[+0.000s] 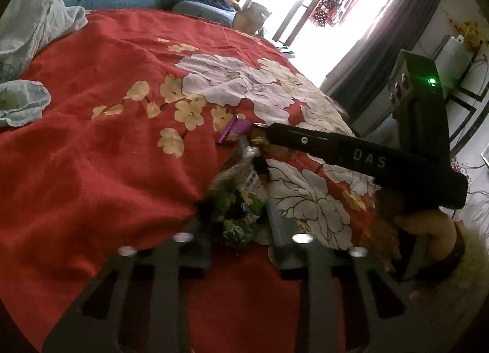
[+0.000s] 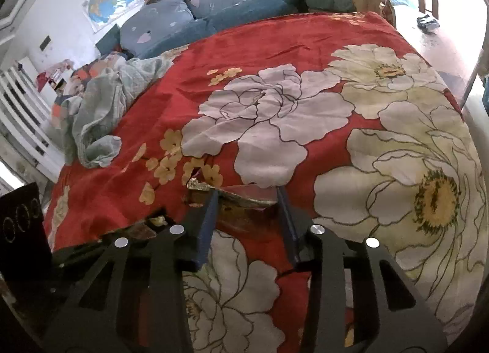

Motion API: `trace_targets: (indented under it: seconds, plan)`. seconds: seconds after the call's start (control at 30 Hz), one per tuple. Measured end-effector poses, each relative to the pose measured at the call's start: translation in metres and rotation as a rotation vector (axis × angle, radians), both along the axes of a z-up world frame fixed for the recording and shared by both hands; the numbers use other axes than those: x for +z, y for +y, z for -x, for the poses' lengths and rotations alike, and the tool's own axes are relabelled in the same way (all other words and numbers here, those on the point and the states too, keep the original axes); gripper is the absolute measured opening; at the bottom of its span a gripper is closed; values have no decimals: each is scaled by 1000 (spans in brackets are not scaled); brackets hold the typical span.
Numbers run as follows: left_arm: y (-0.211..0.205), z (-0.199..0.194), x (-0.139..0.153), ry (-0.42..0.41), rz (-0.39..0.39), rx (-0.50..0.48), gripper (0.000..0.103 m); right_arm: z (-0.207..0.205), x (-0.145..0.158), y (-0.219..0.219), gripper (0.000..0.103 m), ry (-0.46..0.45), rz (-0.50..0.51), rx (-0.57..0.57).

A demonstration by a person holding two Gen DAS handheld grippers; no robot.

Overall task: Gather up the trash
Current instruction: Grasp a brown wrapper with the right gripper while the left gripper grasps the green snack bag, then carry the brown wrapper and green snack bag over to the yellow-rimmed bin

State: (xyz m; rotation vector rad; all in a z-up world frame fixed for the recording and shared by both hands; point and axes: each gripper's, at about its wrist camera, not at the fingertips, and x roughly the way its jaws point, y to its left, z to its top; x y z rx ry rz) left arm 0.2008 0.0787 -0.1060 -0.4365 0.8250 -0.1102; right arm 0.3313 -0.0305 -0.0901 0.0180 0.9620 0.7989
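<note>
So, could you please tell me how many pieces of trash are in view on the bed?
3, possibly more hidden: a green wrapper between the left gripper fingers, a purple wrapper just beyond it, and a gold foil wrapper between the right gripper fingers.
</note>
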Motion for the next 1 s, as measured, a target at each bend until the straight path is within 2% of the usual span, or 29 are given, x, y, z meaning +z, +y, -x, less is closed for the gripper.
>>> trace_targets:
  seconds: [0.07, 0.13, 0.33, 0.5, 0.63, 1.0]
  plan:
    - [-1, 1, 1, -5, -2, -3, 14, 5, 2, -4, 15, -2, -16, 0]
    - [-3, 4, 3, -21, 2, -16, 10, 11, 5, -9, 13, -6, -34, 0]
    - [-15, 21, 16, -80, -26, -33, 9, 43, 25, -33, 12, -85, -53, -29]
    - [-30, 35, 25, -111, -20, -73, 9, 69, 45, -70, 12, -138, -81, -101]
    - [-46, 40, 33, -130, -14, -106, 9, 82, 54, -102, 12, -138, -112, -175]
    - [-89, 53, 58, -189, -24, -216, 9, 115, 67, -158, 12, -166, -125, -284]
